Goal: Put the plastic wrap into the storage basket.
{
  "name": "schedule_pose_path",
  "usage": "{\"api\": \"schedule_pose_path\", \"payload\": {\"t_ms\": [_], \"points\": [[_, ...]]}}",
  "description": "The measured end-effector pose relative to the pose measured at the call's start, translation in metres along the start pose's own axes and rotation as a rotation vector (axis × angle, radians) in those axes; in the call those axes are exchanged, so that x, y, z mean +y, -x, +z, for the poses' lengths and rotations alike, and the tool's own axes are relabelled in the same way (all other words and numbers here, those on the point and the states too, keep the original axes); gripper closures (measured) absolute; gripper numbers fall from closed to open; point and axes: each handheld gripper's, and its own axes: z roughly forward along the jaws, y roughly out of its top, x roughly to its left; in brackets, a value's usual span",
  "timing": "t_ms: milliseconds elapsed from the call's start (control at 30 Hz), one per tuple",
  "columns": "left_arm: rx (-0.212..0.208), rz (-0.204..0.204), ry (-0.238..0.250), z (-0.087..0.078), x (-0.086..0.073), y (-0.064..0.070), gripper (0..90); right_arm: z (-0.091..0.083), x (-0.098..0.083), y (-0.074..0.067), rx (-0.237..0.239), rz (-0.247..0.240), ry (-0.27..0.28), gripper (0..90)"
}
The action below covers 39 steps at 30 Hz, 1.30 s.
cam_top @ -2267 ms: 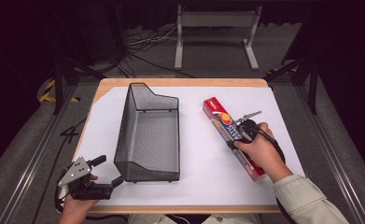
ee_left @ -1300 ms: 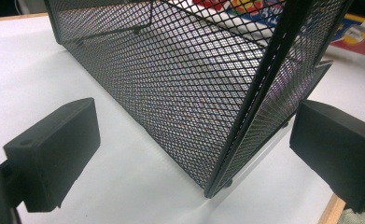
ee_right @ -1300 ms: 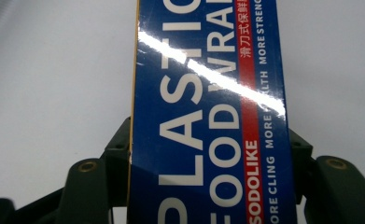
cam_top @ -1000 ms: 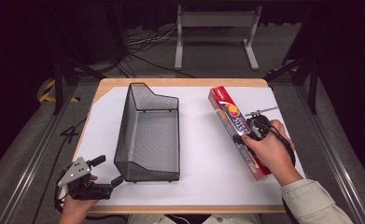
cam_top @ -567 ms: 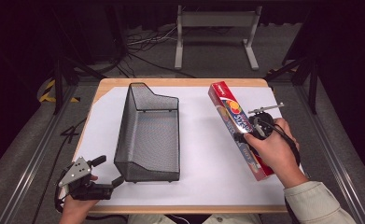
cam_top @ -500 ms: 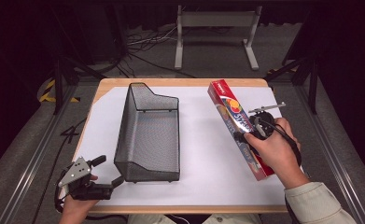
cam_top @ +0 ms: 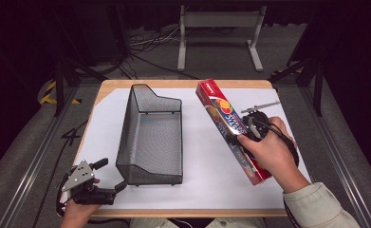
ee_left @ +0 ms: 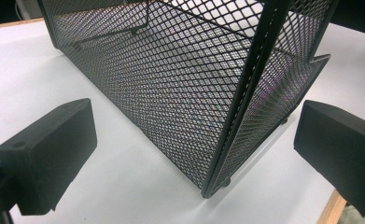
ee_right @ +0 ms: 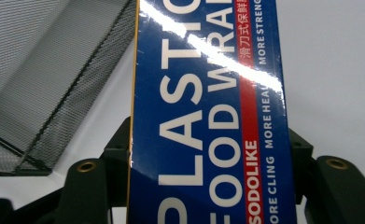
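Note:
A long plastic food wrap box (cam_top: 221, 111), red on top with a blue side, hangs tilted above the white table sheet, and my right gripper (cam_top: 245, 134) is shut on its middle. In the right gripper view the blue face of the box (ee_right: 203, 116) runs up between the two jaws, which press on both of its sides. A black wire mesh basket (cam_top: 128, 133) stands empty left of the box. My left gripper (cam_top: 112, 174) rests open at the near left corner of the table. Its jaws point at the basket's near corner (ee_left: 227, 140) without touching it.
The white sheet (cam_top: 202, 166) covers a wooden table top whose edge (cam_top: 173, 213) shows along the near side. A grey metal stand (cam_top: 218, 28) and cables lie on the dark floor beyond the table. Open sheet lies between the basket and the box.
My right hand has lifted the box off the sheet and carried it a little farther away, its far end rising. The left gripper and the basket have stayed put.

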Motion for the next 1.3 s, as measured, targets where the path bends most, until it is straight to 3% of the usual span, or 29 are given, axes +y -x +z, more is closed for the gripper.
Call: {"api": "schedule_pose_path", "payload": {"t_ms": [167,200,500,800,1300], "points": [[-0.002,0.002,-0.006,0.000,0.000,0.000,0.1,0.002,0.008,-0.015,0.021,-0.026,-0.004,40.2],[-0.002,0.002,-0.006,0.000,0.000,0.000,0.2,0.004,0.012,-0.024,0.031,-0.040,-0.005,40.2],[-0.003,-0.008,-0.009,0.001,-0.001,-0.001,0.4,0.009,0.024,-0.048,0.055,-0.082,-0.016,40.2],[-0.008,-0.002,-0.010,0.001,0.000,0.000,1.4,0.020,0.036,-0.070,0.085,-0.088,-0.026,40.2],[-0.018,0.007,-0.007,0.004,0.002,-0.001,0.5,0.041,0.051,-0.103,0.091,-0.091,-0.052,40.1]]}}
